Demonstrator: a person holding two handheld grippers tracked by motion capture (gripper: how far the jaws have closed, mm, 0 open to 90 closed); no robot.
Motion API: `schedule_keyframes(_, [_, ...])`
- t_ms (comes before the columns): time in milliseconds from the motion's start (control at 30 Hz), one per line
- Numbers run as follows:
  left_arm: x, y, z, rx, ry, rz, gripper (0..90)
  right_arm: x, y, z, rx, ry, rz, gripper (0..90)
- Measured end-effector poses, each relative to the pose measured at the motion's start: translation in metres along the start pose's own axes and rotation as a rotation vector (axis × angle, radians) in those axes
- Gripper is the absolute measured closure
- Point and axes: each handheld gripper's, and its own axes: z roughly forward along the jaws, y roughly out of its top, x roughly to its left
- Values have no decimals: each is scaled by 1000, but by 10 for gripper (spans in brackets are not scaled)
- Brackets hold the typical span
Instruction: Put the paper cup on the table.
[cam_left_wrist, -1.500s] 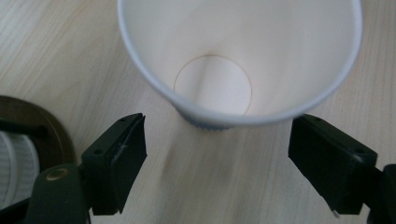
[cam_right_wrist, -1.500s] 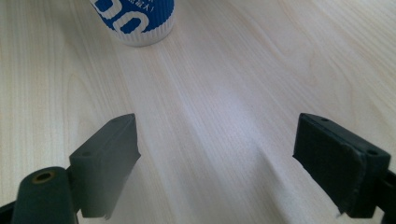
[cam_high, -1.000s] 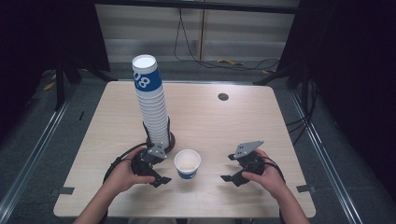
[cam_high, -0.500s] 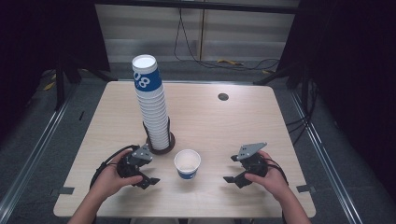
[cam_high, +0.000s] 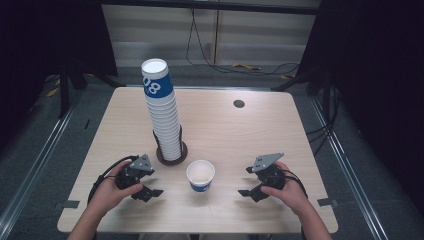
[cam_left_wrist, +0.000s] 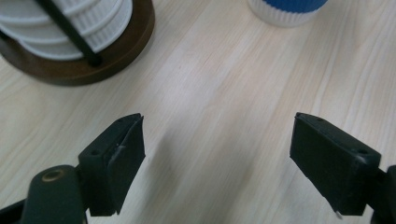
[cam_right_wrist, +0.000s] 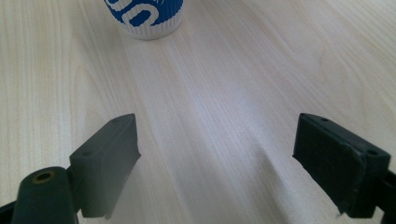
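Note:
A single white and blue paper cup (cam_high: 200, 175) stands upright near the table's front, between my two grippers; its base shows in the left gripper view (cam_left_wrist: 286, 11) and in the right gripper view (cam_right_wrist: 149, 16). A tall stack of the same cups (cam_high: 161, 113) rises from a round dark holder (cam_high: 171, 152) just behind it, and that holder's base (cam_left_wrist: 74, 56) is at the upper left of the left gripper view. My left gripper (cam_high: 148, 189) rests low at the front left, open, nothing between its jaws. My right gripper (cam_high: 247, 183) is open and empty at the front right.
The light wooden table (cam_high: 260, 135) has a small round cable hole (cam_high: 239, 103) at the back right. Black cables trail from both grippers. Dark floor and metal rails run along the table's sides.
My left gripper has drawn back from the stack's base towards the front left edge of the table. The right gripper and the lone cup have stayed put.

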Motion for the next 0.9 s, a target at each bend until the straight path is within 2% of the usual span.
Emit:
schedule_keyframes(67, [3, -3, -3, 5, 7, -6, 179, 0, 0, 0, 4, -1, -4, 134])
schedule_keyframes(100, [4, -5, -3, -5, 9, -19, 179, 0, -1, 0, 3, 2, -1, 133])
schedule_keyframes(233, [9, -12, -7, -15, 7, -19, 179, -2, -2, 0, 3, 2, -4, 134])
schedule_keyframes(467, [16, -20, -10, -42, 6, -48, 178, -4, -3, -2, -12, -1, 8, 133])
schedule_keyframes(667, [21, -27, -11, -37, 9, -35, 178, -8, -6, -4, -14, -3, 14, 134])
schedule_keyframes(700, [21, -28, -11, -51, 9, -48, 178, -8, -7, -4, -15, -5, 19, 133])
schedule_keyframes(900, [26, -32, -14, -51, 22, -52, 178, -13, -12, -7, -23, -14, 32, 134])
